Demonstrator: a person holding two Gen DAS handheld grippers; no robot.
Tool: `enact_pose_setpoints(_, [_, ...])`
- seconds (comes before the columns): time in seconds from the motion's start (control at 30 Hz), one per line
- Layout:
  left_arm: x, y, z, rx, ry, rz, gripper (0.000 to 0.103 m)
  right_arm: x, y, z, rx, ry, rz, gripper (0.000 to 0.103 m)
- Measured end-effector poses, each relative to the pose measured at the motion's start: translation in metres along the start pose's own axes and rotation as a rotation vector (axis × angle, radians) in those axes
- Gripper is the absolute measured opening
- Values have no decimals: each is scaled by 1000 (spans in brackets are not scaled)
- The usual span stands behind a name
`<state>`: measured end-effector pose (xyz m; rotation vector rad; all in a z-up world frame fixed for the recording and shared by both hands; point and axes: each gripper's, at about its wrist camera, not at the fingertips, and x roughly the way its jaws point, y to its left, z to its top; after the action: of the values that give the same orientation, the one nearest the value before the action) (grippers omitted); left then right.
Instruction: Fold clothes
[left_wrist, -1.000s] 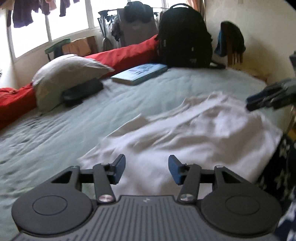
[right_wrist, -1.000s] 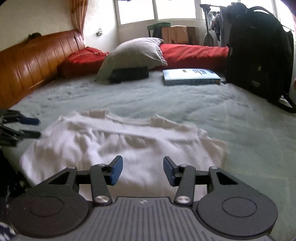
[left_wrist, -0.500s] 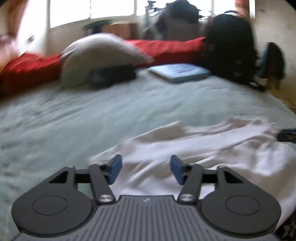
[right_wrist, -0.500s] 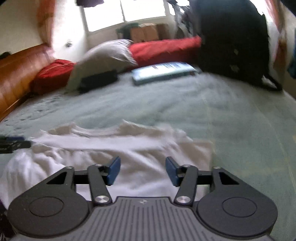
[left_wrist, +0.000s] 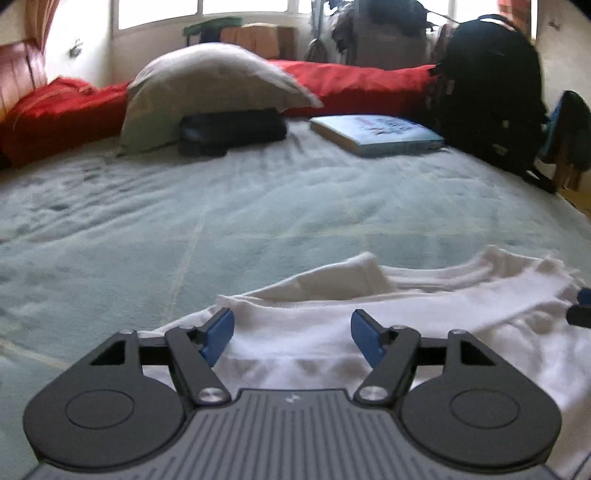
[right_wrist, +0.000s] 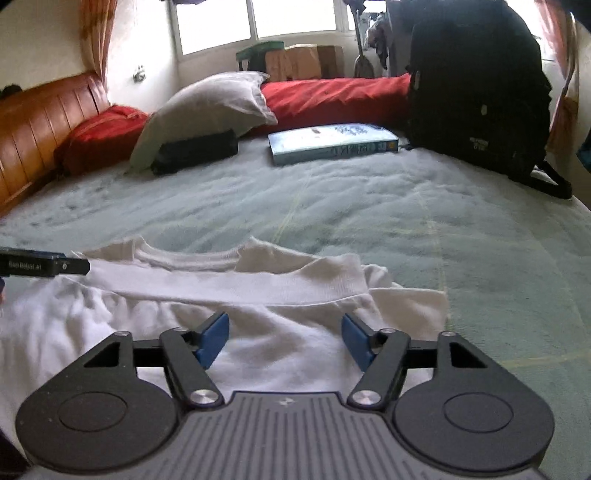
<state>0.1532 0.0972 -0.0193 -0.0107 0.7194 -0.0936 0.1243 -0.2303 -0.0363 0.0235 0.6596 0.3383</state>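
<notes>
Left wrist view: the left gripper (left_wrist: 291, 332) is held low over the near left part of a white T-shirt (left_wrist: 424, 314), which lies partly folded on the bed (left_wrist: 258, 206) with a doubled band of cloth running across it. The fingers (left_wrist: 218, 334) have just been opening and now stand well apart; nothing is gripped, and the cloth lies below and beyond them, not between them. In the right wrist view the right gripper (right_wrist: 282, 338) is shown over the near right part of the same shirt (right_wrist: 258, 288), also with fingers (right_wrist: 212, 338) that have just been opening, wide apart and empty. Each gripper's tip is visible at the edge of the other's view, so the two are placed at opposite ends of the garment.

The step in hand is judged to be a fresh grasp for the next fold. For a clean result:

- The near edge is to be taken at matching points on both sides — otherwise the fold line runs askew.
- All layers at each point are to be pinched together, so that the lower layer is not left behind.
- The cloth is to be lifted only enough to clear the bed, then carried over evenly by both hands.

The pillow (left_wrist: 210, 88), book (left_wrist: 376, 134) and backpack (left_wrist: 487, 92) lie well apart from the shirt and need not be disturbed.
</notes>
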Motion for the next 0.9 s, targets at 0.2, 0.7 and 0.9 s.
enact_pose_setpoints(0.2, [-46, -39, -26, 91, -27, -142, 88, -18, 25, -11, -60, 7, 49, 86])
enact_pose_setpoints(0.7, [-47, -50, -37, 80, -14, -42, 91, -1, 48, -1, -106, 27, 44, 92])
enact_pose_setpoints(0.9, [-28, -42, -46, 40, 39, -32, 91, 43, 67, -5, -166, 59, 5, 93])
